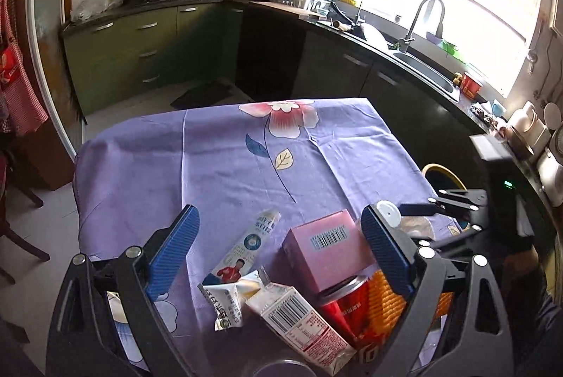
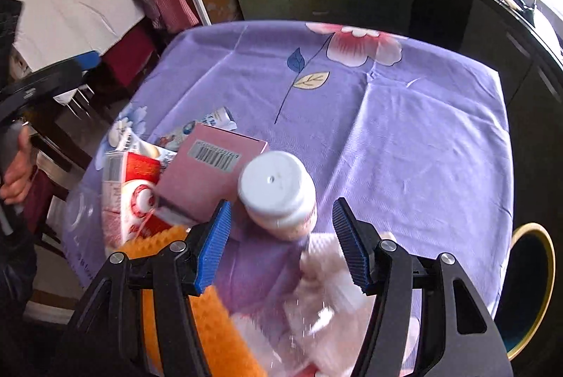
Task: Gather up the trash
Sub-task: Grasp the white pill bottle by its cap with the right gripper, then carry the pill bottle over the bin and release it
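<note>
Looking down my right gripper, I have the jaws partly open with nothing pinched. The white-capped bottle stands upright just ahead of the tips and roughly centred in the gap, its long axis vertical, so I judge the coming move turns on easing forward until the pads flank its body. Close under this gripper lies blurred clear plastic wrap, with an orange ribbed wrapper toward the left jaw.

My left gripper is spread wide and empty. A milk carton with a barcode and small print I cannot read lies nearest it, beside a red can and a torn foil pouch. Just beyond is the pink box, barcode face up, lying inside the gap toward the right-hand pad. A white tube, bearing a printed figure in red and characters too small to read, points away toward the table's middle.

All the trash sits clustered at the near edge of the purple floral tablecloth. A yellow-rimmed bin stands off the table's right side, nearer my right hand.
</note>
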`<state>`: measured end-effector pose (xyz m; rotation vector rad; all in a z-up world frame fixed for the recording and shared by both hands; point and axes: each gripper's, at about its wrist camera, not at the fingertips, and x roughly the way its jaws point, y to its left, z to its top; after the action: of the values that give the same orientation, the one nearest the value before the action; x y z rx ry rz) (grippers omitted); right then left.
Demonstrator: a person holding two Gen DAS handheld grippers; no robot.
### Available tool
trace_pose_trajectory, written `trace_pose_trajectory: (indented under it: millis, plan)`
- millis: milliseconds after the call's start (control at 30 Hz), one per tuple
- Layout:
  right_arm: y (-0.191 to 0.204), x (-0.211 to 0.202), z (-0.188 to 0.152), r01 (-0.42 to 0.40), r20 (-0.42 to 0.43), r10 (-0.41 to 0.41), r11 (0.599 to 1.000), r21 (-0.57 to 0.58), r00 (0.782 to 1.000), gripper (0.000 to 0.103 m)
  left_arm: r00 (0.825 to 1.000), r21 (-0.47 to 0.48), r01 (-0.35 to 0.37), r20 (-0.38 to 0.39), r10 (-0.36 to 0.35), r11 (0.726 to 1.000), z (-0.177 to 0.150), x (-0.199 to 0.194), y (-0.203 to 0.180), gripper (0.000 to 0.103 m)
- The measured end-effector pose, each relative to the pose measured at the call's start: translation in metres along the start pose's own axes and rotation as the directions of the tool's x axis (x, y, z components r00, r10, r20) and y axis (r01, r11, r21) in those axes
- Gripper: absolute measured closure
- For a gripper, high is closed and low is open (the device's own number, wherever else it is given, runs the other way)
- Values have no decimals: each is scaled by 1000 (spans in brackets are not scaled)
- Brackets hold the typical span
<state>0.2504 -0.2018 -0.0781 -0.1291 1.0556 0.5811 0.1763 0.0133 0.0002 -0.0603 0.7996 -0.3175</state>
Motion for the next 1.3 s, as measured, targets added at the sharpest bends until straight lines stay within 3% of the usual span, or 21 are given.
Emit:
trace_pose_trajectory:
  millis: [300, 400, 567, 833, 1100, 1300]
  plan:
    - [-3, 40, 13, 29, -83, -31, 999, -28, 996, 44, 1000, 26, 6, -14, -6, 1000, -8, 0, -5, 15]
    - [-4, 46, 16, 14, -97, -17, 999, -32, 995, 53, 1000, 27, 9, -20, -8, 1000, -8, 2, -7, 14]
    - [-7, 34, 15, 15, -57, -16, 1000, -12, 998, 54, 1000, 30, 7, -26, -6, 1000, -8, 3, -10, 14]
    - [-17, -26, 6, 7, 72, -10, 999, 34, 997, 54, 1000, 42, 4, -18, -3, 999, -11, -5, -18, 14]
    - [-76, -104, -38, 118, 187, -156, 972, 202, 970, 54, 1000, 71, 8, -24, -6, 997, -14, -12, -36, 14]
    - [-170, -130, -92, 273, 120, -350, 868, 415, 929, 54, 999, 92, 18, -36, -15, 996, -13, -7, -54, 14]
